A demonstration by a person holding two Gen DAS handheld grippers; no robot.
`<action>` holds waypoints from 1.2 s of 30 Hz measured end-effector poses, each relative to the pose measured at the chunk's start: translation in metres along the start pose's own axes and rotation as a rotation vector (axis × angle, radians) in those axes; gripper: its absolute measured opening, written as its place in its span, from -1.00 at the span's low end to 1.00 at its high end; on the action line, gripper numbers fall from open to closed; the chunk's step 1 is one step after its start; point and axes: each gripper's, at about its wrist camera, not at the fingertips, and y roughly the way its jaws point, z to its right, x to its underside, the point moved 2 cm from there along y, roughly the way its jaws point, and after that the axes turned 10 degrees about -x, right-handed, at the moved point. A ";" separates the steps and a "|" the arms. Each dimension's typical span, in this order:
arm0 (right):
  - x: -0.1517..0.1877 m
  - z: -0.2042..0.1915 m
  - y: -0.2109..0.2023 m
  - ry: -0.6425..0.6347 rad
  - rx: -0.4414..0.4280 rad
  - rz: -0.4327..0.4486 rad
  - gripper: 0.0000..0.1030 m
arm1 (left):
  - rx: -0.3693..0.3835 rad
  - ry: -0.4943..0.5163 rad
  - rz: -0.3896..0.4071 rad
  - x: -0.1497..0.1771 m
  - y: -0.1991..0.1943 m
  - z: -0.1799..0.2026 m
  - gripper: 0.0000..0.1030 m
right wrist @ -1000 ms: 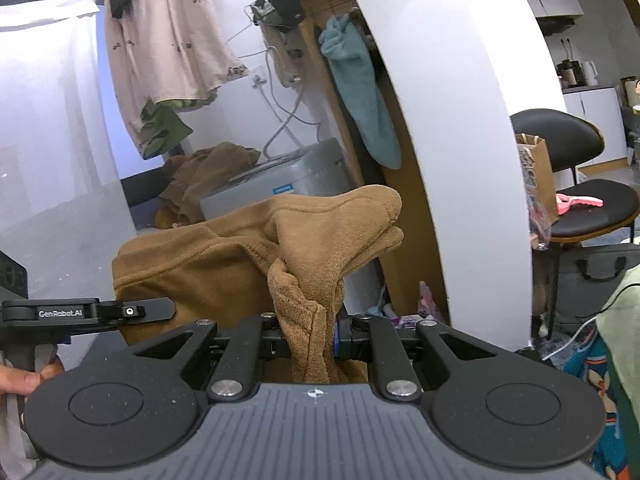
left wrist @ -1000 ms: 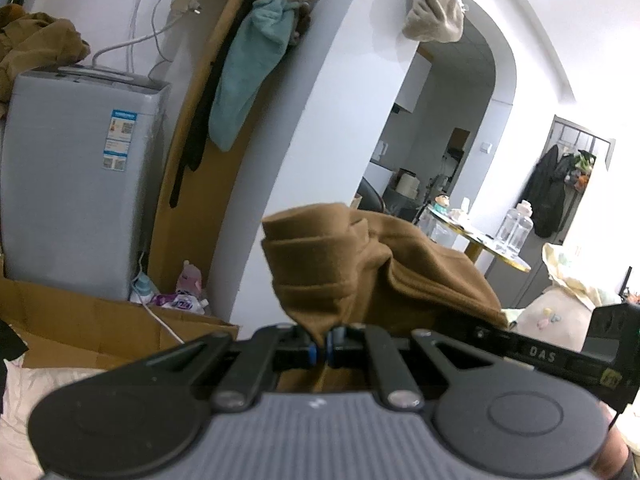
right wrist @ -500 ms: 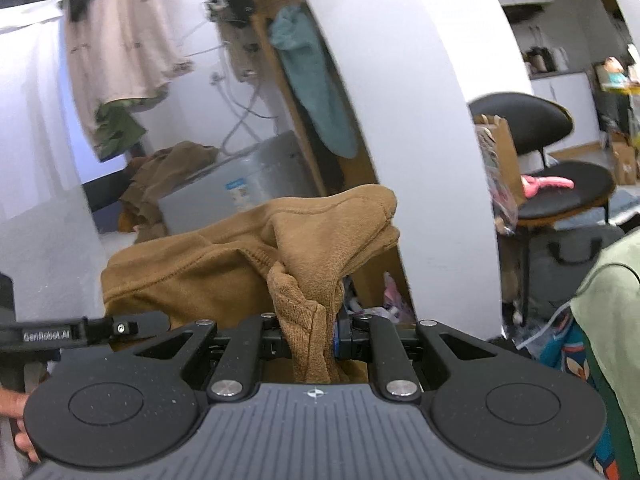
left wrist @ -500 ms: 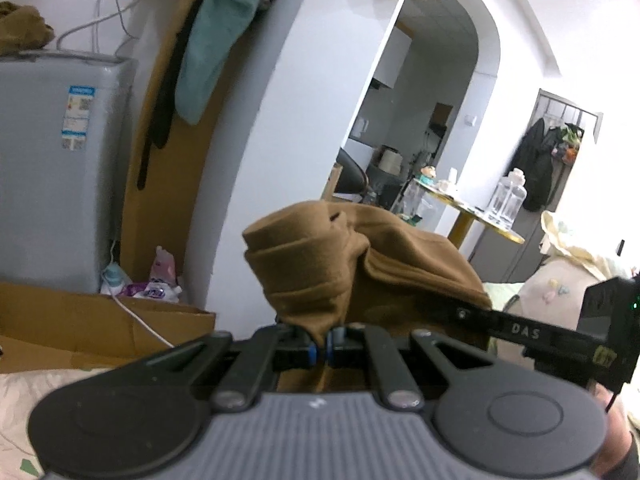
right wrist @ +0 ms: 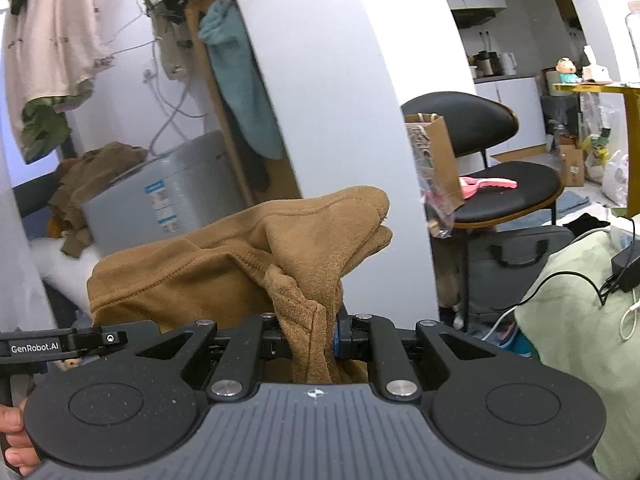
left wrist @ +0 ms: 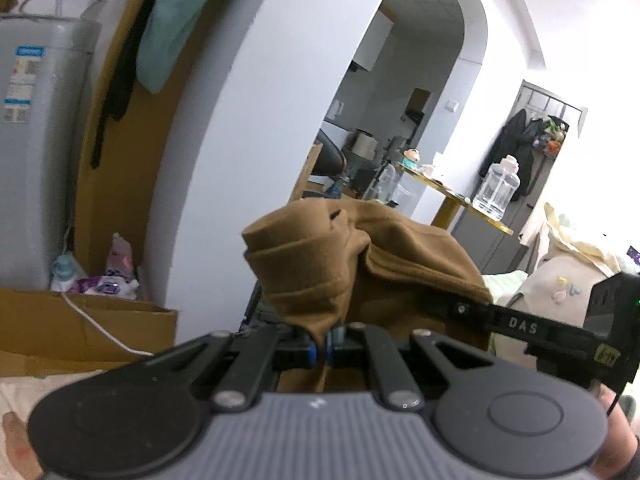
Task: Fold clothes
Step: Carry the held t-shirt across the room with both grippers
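Both claws grip the same brown garment. The left claw is pinched almost completely together on a thin fold of it, the cloth rising in a stacked bunch just ahead of and above its tips. The right claw is held slightly apart by a thicker twisted rope of the same garment, which humps up ahead of the tips and spreads off to their left, toward the other claw. From the left view, the right claw's body sits just to the right, with the cloth slung between the two.

The main risk, as I judge it, lies in the uneven grips. The left claw bites only a narrow edge, so any sharp tug between the two claws could slide that fold out and drop one side. The right claw holds several bunched layers; if it clamps more than the intended edge, the garment will land twisted and not flat, and the fold will come out crooked. The surface below is hidden behind both claws, so lowering blind could lay the cloth over the cable and charger to the right of the right claw, on the green bedding
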 end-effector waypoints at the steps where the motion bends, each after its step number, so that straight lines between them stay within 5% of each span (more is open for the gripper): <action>1: 0.000 0.006 0.004 0.002 0.010 -0.001 -0.73 | -0.001 0.007 0.001 0.001 0.006 -0.001 -0.91; 16: 0.031 0.072 0.067 0.018 0.096 -0.027 -0.73 | 0.021 0.081 -0.046 0.029 0.089 -0.008 -0.91; 36: 0.136 0.163 0.146 -0.024 0.154 -0.043 -0.73 | 0.110 0.151 -0.103 0.117 0.214 -0.040 -0.91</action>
